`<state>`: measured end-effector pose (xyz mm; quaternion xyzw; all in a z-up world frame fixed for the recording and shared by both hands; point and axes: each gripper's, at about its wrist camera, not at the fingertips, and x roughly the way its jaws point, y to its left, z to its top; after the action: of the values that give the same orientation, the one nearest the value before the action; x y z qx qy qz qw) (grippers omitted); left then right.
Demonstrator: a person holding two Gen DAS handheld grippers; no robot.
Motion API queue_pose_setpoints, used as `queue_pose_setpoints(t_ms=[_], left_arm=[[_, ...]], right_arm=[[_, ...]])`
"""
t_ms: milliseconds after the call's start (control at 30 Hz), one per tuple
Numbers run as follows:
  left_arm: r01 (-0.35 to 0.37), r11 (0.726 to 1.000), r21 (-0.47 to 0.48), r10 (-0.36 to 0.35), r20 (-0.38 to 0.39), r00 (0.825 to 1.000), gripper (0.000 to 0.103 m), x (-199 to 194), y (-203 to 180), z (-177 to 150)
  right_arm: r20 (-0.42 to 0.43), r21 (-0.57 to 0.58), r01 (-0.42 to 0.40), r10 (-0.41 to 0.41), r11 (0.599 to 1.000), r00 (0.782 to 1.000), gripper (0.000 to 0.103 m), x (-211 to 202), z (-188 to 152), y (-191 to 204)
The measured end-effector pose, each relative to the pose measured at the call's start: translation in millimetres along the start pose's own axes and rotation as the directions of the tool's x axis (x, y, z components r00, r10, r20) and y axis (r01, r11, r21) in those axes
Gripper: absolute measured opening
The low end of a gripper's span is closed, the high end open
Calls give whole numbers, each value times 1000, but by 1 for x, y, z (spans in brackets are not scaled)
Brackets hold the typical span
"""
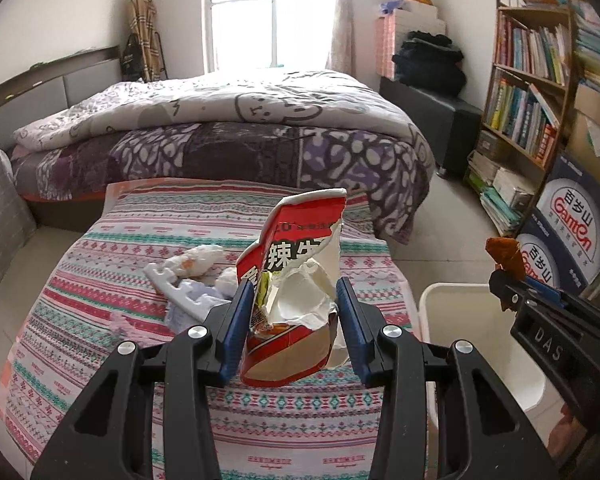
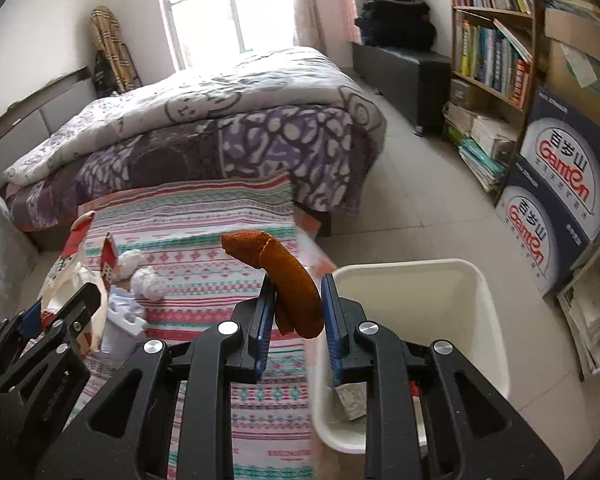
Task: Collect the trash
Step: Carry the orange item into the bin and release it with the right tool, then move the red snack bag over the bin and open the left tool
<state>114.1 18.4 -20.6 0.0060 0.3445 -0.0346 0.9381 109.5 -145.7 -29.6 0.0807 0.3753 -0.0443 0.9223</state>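
A torn red and white snack bag (image 1: pixel 296 292) is clamped upright between the blue-padded jaws of the left gripper (image 1: pixel 296 320), its ripped top standing above the pads and its white lining exposed. The bag is held over the table (image 1: pixel 100 320), which is covered by a striped patterned cloth. Just beyond the left jaws, crumpled white tissues (image 1: pixel 198 260) and a flat white plastic piece (image 1: pixel 168 284) are seen lying together on the cloth, the tissues far of the plastic piece; a pale bluish scrap, possibly more tissue, lies under them, though this cannot be made out clearly.

The right gripper (image 2: pixel 296 312) is closed on an orange-brown sock-like item (image 2: pixel 288 276), which is pinched between the pads at its lower end and curves up and to the left above them. This item is held at the right edge of the table, just beside the white bin (image 2: pixel 452 276) standing on the floor to the right. Some paper (image 2: pixel 352 400) is visible at the bottom of the bin, partly hidden behind the right jaw.

Farther off, a bed (image 2: pixel 220 120) with a purple patterned quilt is seen beyond the table, and a bookshelf (image 2: pixel 492 40) and blue printed cartons (image 2: pixel 560 184) are ranged along the right wall.
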Motion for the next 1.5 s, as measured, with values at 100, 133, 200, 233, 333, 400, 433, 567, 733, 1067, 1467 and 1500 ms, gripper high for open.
queue_pose_setpoints(t_ms=[100, 133, 200, 233, 333, 400, 433, 567, 733, 1067, 1467, 1500], left_arm=[[14, 1000, 14, -14, -5, 1000, 43, 2, -10, -1], [21, 1000, 21, -21, -9, 1000, 43, 4, -15, -1], [30, 999, 29, -30, -14, 999, 43, 6, -21, -2], [40, 999, 35, -39, -20, 999, 43, 7, -26, -2], [72, 996, 52, -70, -37, 997, 43, 11, -40, -4], [92, 994, 62, -90, -46, 995, 43, 13, -50, -5], [109, 992, 65, -106, -55, 993, 43, 15, -57, -6], [148, 986, 79, -142, -73, 987, 43, 19, -77, -8], [184, 978, 98, -174, -102, 979, 43, 25, -102, -15], [269, 953, 140, -248, -147, 957, 43, 29, -151, -26], [348, 932, 104, -330, -154, 931, 71, 21, -160, -24], [339, 935, 99, -322, -154, 934, 71, 20, -157, -23]], right_arm=[[-11, 27, 26, -26, 999, 1000, 23, 3, 1, -16], [-17, 39, 35, -34, 999, 999, 24, 4, 1, -22], [-29, 63, 49, -47, 997, 998, 25, 5, 3, -32], [-39, 76, 59, -56, 995, 998, 26, 6, 3, -39], [-62, 109, 93, -87, 990, 994, 38, 7, 3, -55], [-64, 127, 122, -114, 984, 991, 50, 6, 3, -64], [-64, 138, 139, -132, 981, 989, 58, 4, 4, -69], [-56, 178, 196, -189, 964, 980, 71, -2, 4, -91], [-55, 231, 251, -245, 940, 968, 79, -9, 4, -120], [-47, 372, 277, -280, 886, 959, 89, -28, 5, -169], [-32, 431, 276, -292, 859, 956, 93, -36, 5, -182], [-31, 424, 277, -292, 862, 956, 94, -36, 5, -179]])
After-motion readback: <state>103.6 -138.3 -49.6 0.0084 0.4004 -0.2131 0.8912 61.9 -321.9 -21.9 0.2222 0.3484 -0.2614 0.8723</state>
